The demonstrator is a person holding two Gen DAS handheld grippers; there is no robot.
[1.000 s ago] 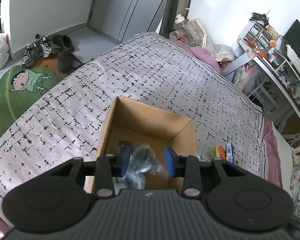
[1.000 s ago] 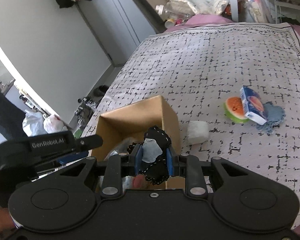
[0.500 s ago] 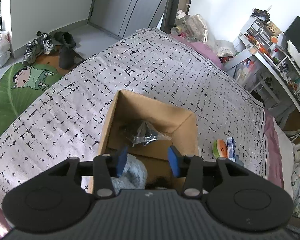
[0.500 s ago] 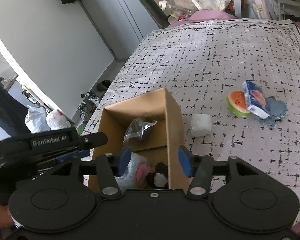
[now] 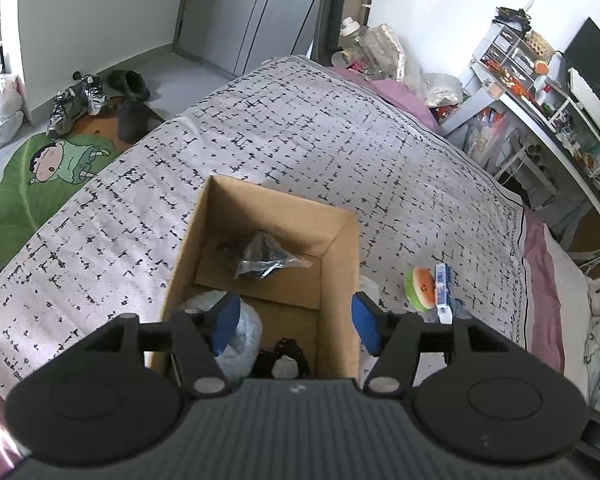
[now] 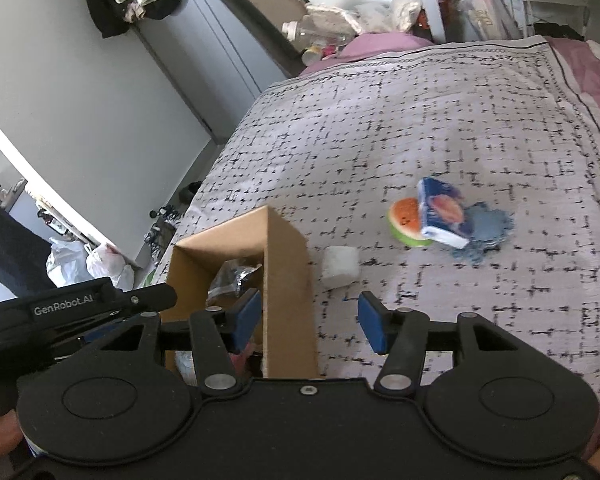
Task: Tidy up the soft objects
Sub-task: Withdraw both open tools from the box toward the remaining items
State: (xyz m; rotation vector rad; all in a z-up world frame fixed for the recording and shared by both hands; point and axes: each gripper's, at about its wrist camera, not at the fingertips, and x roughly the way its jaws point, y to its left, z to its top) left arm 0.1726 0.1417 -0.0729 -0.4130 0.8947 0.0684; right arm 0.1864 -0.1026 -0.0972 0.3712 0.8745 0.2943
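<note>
An open cardboard box (image 5: 340, 264) (image 6: 288, 264) stands on the patterned bedspread. Inside lie a clear bag with something dark (image 5: 266, 260), a pale blue soft thing (image 5: 242, 336) and a black lacy item (image 5: 284, 360). My left gripper (image 5: 294, 318) is open and empty above the box. My right gripper (image 6: 306, 318) is open and empty, straddling the box's right wall. On the bed to the right lie a white soft block (image 6: 340, 266), a watermelon plush (image 6: 406, 224) (image 5: 420, 290), a blue tissue pack (image 6: 442, 214) and a blue cloth (image 6: 486, 232).
The bedspread (image 5: 292, 136) stretches far beyond the box. Shoes (image 5: 92, 96) and a green cartoon mat (image 5: 48, 176) lie on the floor at left. A cluttered desk and shelves (image 5: 540, 92) stand at right. The left gripper's body (image 6: 76, 316) shows in the right wrist view.
Both grippers opened and let go: the clear bag and the black lacy item now lie in the box. Both grippers have risen and drawn back; the right one has shifted right over the box wall.
</note>
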